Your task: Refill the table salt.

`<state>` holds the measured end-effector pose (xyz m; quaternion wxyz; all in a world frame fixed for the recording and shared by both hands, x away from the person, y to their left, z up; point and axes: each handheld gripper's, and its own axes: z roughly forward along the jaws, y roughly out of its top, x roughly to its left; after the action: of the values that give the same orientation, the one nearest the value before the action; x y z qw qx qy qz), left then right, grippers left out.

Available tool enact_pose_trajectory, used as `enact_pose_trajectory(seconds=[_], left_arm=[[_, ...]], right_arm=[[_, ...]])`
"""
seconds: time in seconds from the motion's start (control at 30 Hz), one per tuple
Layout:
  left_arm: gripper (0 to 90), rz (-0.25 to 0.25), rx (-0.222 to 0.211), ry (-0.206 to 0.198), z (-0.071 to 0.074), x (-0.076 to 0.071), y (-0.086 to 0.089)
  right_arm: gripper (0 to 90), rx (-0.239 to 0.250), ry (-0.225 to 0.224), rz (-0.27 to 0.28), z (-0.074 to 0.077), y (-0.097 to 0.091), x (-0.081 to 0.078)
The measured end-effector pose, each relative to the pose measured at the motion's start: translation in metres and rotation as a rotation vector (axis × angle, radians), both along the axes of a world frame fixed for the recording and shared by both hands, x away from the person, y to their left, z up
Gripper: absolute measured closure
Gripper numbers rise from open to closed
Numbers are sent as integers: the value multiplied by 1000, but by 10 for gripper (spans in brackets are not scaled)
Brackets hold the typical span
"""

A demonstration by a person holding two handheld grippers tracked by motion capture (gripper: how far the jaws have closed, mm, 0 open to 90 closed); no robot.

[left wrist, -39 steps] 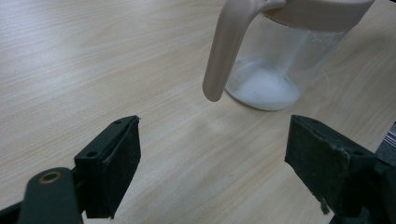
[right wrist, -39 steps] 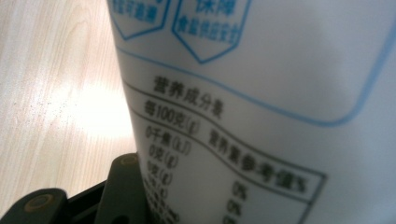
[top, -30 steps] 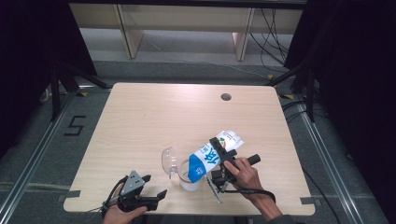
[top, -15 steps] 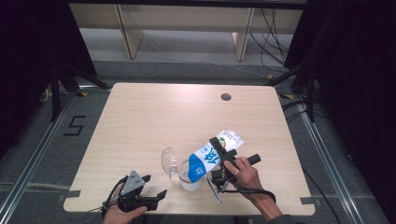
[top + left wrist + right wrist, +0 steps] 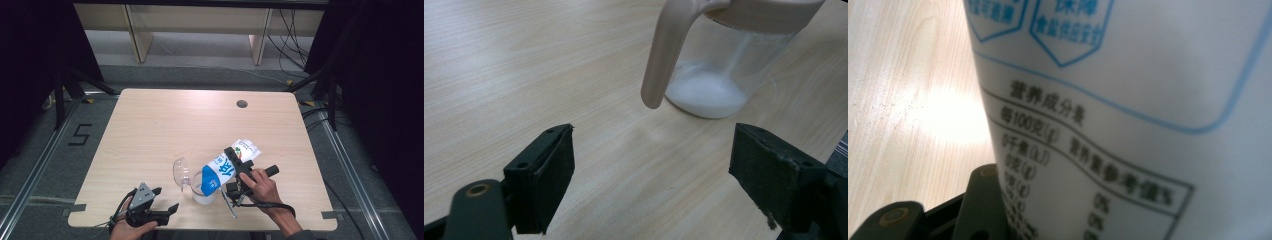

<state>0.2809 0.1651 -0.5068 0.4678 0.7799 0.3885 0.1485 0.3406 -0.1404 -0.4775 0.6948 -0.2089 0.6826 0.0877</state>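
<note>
A white and blue printed bag point(image 5: 224, 169) is tilted with its lower end over a clear jar point(image 5: 204, 194) near the table's front edge. My right gripper point(image 5: 236, 161) is shut on the bag's middle. In the right gripper view the bag point(image 5: 1128, 100) stands against one black finger point(image 5: 983, 202). The jar point(image 5: 729, 60) has a beige rim and handle point(image 5: 669, 50), and white powder point(image 5: 706, 92) lies on its bottom. My left gripper point(image 5: 166, 198) rests open at the front left, jaws wide apart, pointing at the jar with nothing between them point(image 5: 651, 180).
The jar's clear lid point(image 5: 180, 172) stands flipped open on its left side. The wooden table point(image 5: 165, 130) has a round cable hole point(image 5: 242, 104) at the back right. Dark stands and cables flank the table on the floor.
</note>
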Motion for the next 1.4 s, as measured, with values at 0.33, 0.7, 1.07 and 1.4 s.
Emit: enact_pose_trajectory(seconds=[0.33,0.7,1.07,1.4], left_arm=[[177,2,-2,0,0,0,0],[177,3,1,0,0,0,0],[177,5,5,-2,0,0,0],[177,5,5,-2,0,0,0]], right_arm=[[543,-22,-11,5,2,0,0],[549,-31,-16,4,3,0,0],[557,-19,-25,5,2,0,0],[563,-39,-44,13,4,1,-1]])
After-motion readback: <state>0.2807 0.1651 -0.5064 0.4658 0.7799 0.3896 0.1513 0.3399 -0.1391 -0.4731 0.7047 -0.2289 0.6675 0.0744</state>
